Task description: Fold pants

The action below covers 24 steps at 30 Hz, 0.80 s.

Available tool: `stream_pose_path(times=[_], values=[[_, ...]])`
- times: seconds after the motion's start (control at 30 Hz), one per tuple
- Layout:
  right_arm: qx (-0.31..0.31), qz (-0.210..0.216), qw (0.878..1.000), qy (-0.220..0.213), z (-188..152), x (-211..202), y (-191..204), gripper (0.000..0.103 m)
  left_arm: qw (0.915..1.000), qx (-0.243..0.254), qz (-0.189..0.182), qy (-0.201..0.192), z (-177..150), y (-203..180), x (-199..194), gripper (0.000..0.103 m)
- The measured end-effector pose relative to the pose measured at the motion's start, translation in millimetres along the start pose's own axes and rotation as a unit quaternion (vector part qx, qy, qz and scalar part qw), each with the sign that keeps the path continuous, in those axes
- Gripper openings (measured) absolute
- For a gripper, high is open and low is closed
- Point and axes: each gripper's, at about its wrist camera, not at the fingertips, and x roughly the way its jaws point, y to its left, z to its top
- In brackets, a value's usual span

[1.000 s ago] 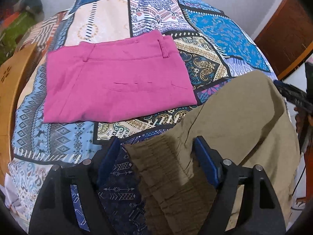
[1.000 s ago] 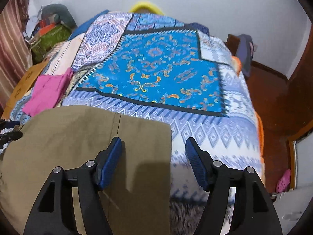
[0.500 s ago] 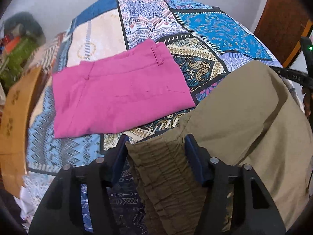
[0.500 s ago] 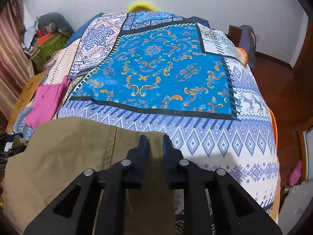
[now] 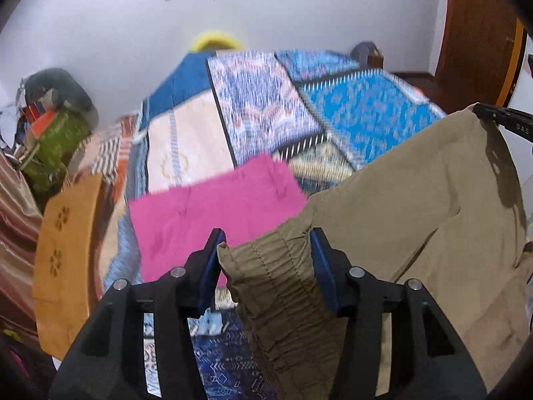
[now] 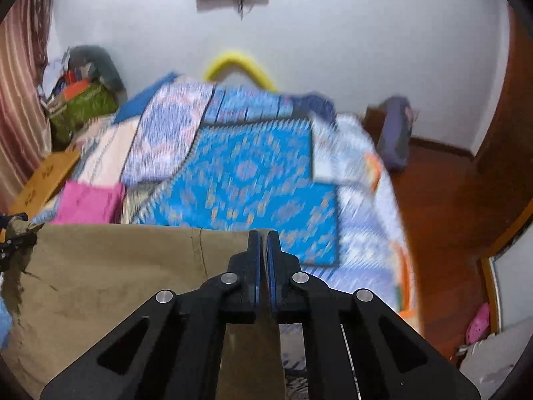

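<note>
Bedspread pattern motion-blurred.

patchwork bedspread on the bed; plain white wall behind; reddish wood floor; striped curtain at left

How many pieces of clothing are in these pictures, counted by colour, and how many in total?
Olive-brown pants, held up by the left tongs and the right tongs: 1
Pink pants, lying folded on the bedspread: 1
Total: 2
</note>
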Motion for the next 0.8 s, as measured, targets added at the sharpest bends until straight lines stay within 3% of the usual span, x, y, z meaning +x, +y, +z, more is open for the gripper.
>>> stream_pose_path(times=[0.3,0.8], values=[[0.000,0.011,0.998,-0.058,15,-82,6,0.003,0.9990,-0.005,-0.007,-0.045,12,-3,-64,0.052],[0.022,0.042,0.996,-0.071,-55,-183,25,0.002,0.9972,-0.001,-0.030,-0.068,-59,-12,-156,0.051]])
